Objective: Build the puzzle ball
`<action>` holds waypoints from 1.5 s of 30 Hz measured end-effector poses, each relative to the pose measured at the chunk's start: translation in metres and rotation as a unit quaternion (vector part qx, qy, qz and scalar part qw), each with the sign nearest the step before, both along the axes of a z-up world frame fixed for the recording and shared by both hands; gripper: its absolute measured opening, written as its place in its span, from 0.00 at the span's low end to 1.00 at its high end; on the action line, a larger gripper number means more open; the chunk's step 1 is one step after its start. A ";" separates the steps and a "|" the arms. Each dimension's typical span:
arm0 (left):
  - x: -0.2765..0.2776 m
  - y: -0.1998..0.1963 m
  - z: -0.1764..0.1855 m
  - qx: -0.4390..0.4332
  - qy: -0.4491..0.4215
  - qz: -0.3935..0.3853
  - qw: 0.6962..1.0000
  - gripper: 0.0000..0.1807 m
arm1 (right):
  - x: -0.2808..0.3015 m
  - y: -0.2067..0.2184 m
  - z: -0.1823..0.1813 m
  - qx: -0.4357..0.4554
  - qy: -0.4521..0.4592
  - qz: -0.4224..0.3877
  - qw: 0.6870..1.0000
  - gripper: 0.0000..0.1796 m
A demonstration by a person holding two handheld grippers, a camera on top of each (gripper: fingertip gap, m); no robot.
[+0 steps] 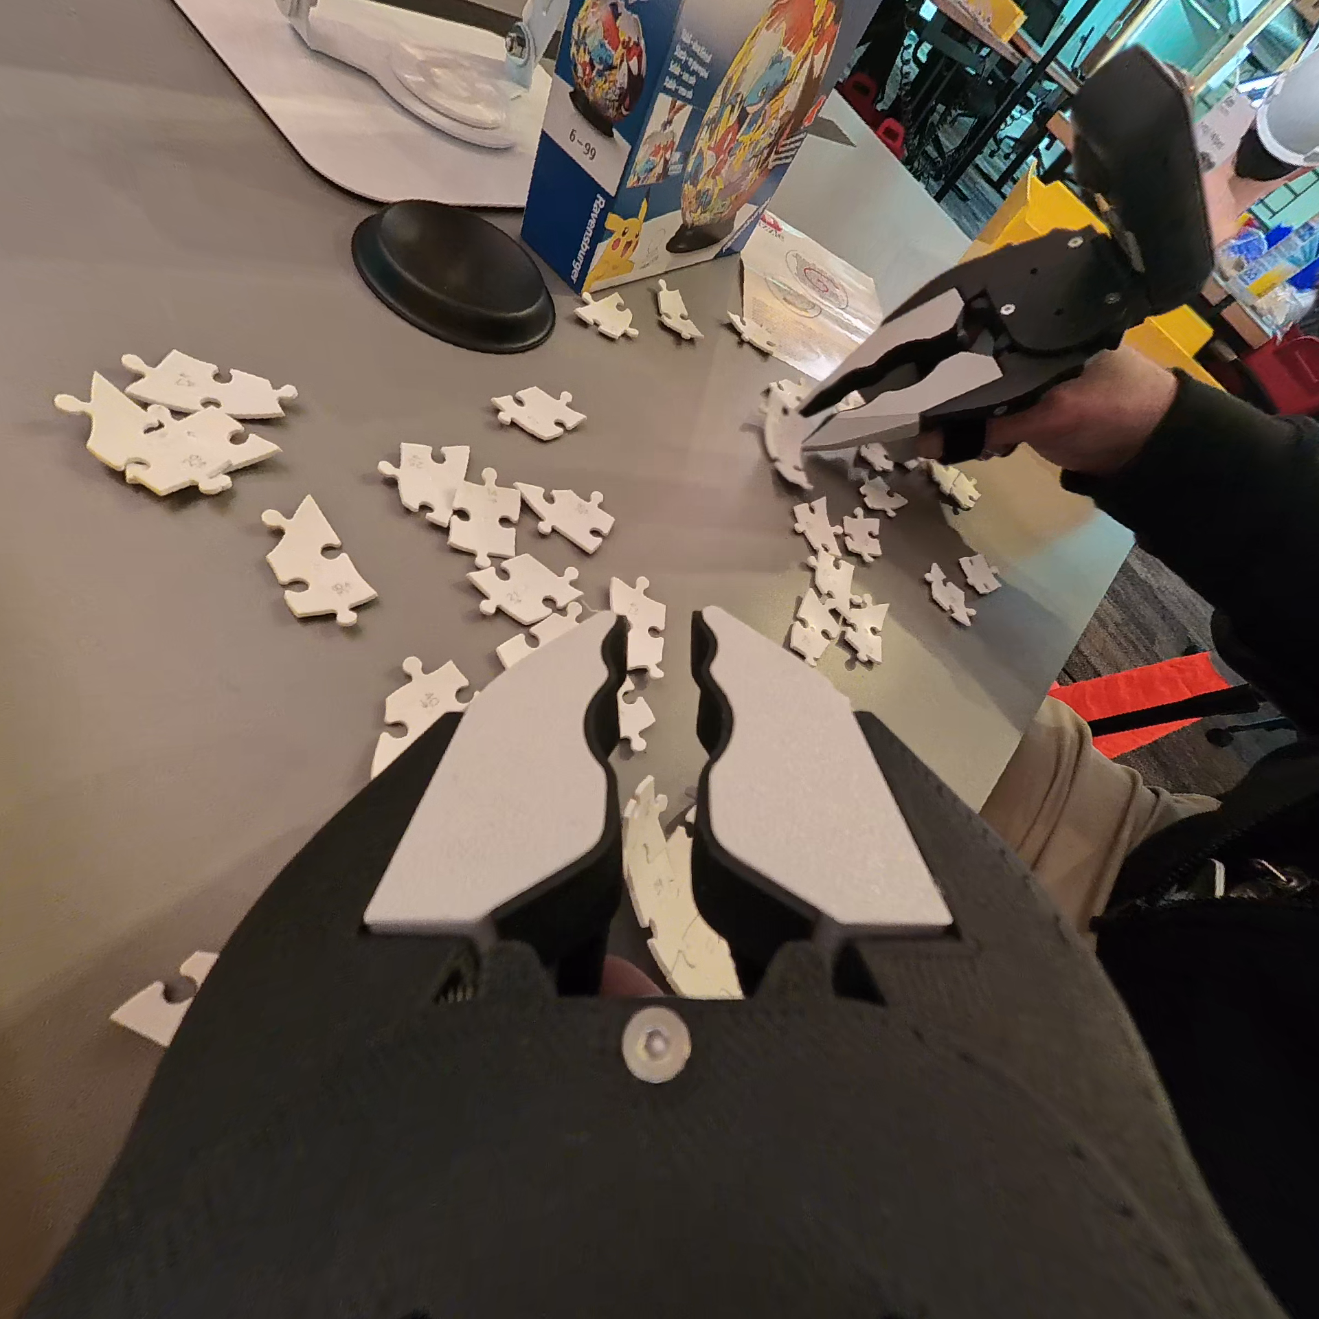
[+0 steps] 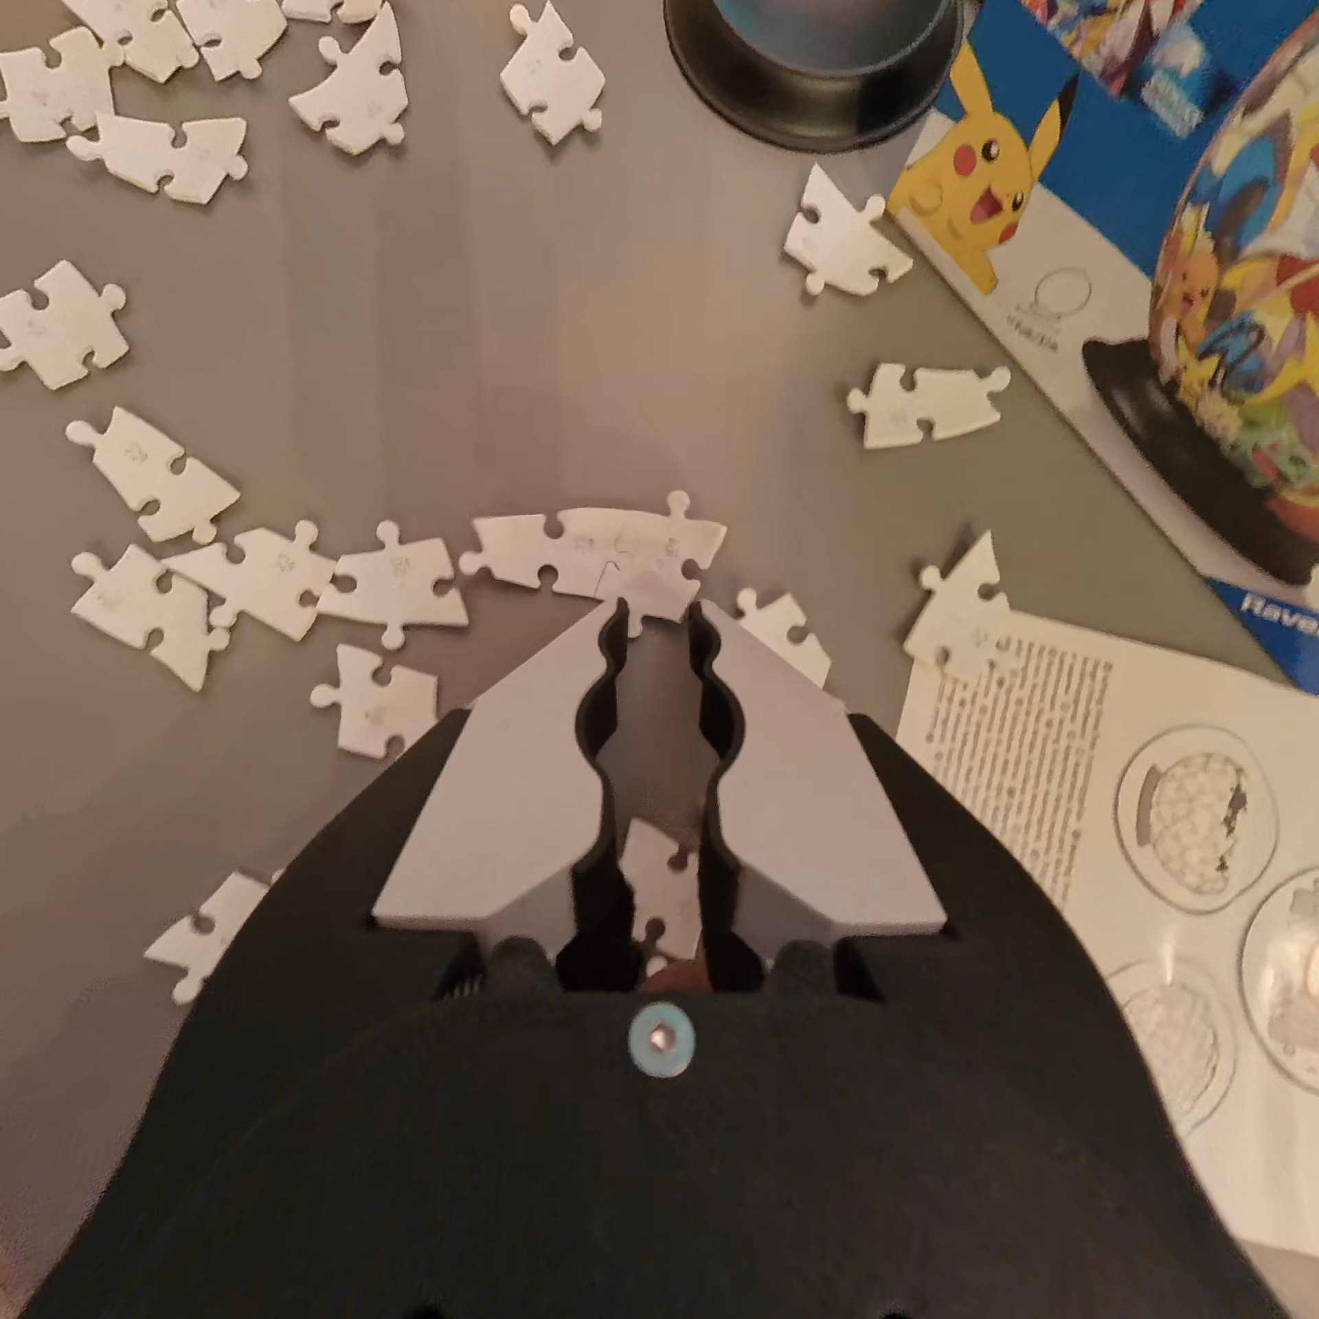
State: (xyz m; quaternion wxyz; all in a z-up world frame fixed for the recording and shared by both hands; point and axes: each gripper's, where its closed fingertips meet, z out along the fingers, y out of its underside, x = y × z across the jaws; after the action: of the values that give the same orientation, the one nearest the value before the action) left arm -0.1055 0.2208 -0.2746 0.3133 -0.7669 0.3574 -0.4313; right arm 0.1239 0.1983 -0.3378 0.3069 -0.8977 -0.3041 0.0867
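Right gripper (image 2: 658, 607) points down at the grey worktop (image 2: 428, 321), jaws slightly apart, tips at the lower edge of a joined strip (image 2: 592, 553) of white pieces; whether they pinch it is unclear. Loose white pieces (image 2: 164, 471) lie scattered left and above. Black stand (image 2: 806, 93) at top, just beside the puzzle box (image 2: 1070, 214) at upper right. Instruction sheet (image 2: 1070, 785) at right, one piece (image 2: 963, 614) overlapping its top corner.
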 end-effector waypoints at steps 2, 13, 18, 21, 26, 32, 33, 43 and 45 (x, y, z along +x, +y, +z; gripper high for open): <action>0.000 0.000 0.000 0.000 0.000 0.000 1.000 0.09 | -0.003 0.012 0.000 0.008 -0.006 -0.002 1.000 0.16; -0.003 0.002 0.002 0.002 -0.004 0.005 1.000 0.09 | 0.018 0.000 0.027 0.006 0.004 -0.006 1.000 0.16; -0.002 0.001 0.001 0.001 -0.004 0.004 1.000 0.09 | 0.019 -0.037 0.022 -0.045 0.004 0.045 0.998 0.16; -0.002 0.001 0.002 0.002 -0.003 0.004 1.000 0.09 | 0.016 -0.050 0.016 -0.073 0.002 0.072 0.995 0.16; -0.004 0.001 0.004 0.005 -0.005 0.006 1.000 0.09 | 0.009 -0.064 0.009 -0.103 -0.007 0.106 0.989 0.17; -0.003 0.000 0.003 0.005 -0.004 0.004 1.000 0.09 | 0.011 -0.073 0.003 -0.123 -0.024 0.120 0.985 0.20; -0.003 0.000 0.003 0.005 -0.004 0.004 1.000 0.09 | 0.011 -0.074 0.002 -0.124 -0.026 0.122 0.984 0.20; -0.002 0.000 0.001 0.003 -0.003 0.003 1.000 0.09 | 0.018 -0.073 -0.002 -0.121 -0.025 0.117 0.985 0.11; -0.002 0.000 0.001 0.003 -0.002 0.003 1.000 0.09 | 0.021 -0.071 -0.002 -0.117 -0.033 0.114 0.986 0.10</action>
State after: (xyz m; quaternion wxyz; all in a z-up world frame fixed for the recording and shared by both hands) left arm -0.1076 0.2207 -0.2734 0.3183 -0.7660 0.3555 -0.4308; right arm 0.1452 0.1277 -0.3403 0.1780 -0.8891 -0.4024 0.1261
